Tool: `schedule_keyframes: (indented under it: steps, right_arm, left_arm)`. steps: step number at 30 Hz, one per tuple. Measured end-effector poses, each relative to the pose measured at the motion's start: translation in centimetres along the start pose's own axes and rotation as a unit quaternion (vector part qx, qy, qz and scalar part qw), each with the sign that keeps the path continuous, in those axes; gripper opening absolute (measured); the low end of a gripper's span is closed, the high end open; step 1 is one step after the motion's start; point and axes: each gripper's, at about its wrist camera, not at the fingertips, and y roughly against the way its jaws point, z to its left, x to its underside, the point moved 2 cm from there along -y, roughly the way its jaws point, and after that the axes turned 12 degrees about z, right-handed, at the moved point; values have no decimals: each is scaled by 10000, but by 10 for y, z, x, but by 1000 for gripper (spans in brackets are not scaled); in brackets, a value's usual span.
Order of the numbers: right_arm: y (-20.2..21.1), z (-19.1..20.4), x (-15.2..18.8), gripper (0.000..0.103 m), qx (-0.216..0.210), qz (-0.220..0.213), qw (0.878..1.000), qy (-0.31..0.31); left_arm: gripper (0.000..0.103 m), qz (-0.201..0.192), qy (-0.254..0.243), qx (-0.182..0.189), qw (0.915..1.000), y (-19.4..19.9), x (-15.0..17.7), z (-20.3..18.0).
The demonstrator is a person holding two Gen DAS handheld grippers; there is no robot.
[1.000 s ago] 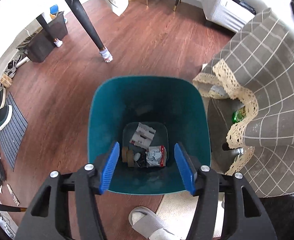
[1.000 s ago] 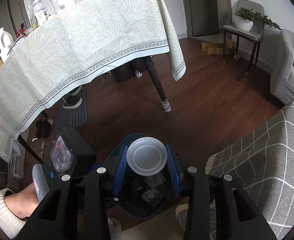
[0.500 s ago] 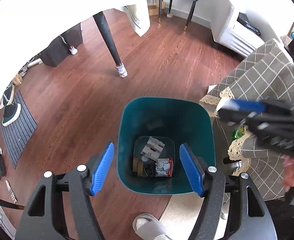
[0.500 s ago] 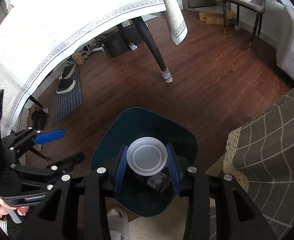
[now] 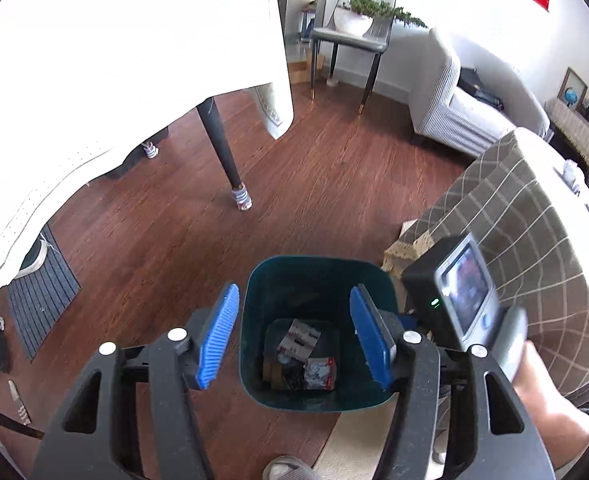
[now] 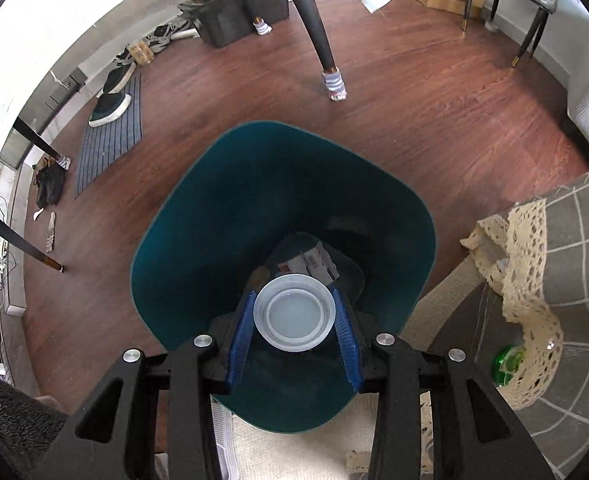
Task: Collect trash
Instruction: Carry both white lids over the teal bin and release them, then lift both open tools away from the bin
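A teal trash bin (image 5: 254,304) stands on the wood floor with boxes and wrappers (image 5: 300,354) at its bottom. My left gripper (image 5: 294,334) hangs high above it, its blue jaws closing with nothing between them. My right gripper (image 6: 294,320) is shut on a round translucent plastic container (image 6: 292,312), seen end-on, and sits low inside the mouth of the bin (image 6: 166,248). The right gripper's body with its small screen (image 5: 464,292) shows at the right of the left wrist view, held by a hand (image 5: 550,396).
A checked grey cloth with lace trim (image 6: 566,240) drapes a table right of the bin; a green bottle (image 6: 508,362) lies under it. A dark table leg (image 6: 318,28), a striped mat (image 6: 110,132) with a shoe, a slipper (image 5: 286,468) and a pale rug (image 6: 294,452) surround it.
The left gripper rose away from the bin, opening wider and then narrowing. The right gripper came down with the container from above the bin into its mouth.
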Motion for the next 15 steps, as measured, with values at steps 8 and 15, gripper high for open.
schedule_keyframes:
  steps: [8,15]
  right_arm:
    - [-14,-1,5,40,51,109,9999,-13]
    - [-18,8,9,51,269,120,9993,216]
  left_arm:
    - [45,-445,22,238,9987,35,-10,-8]
    - [44,-643,56,309,9974,51,-16,-10]
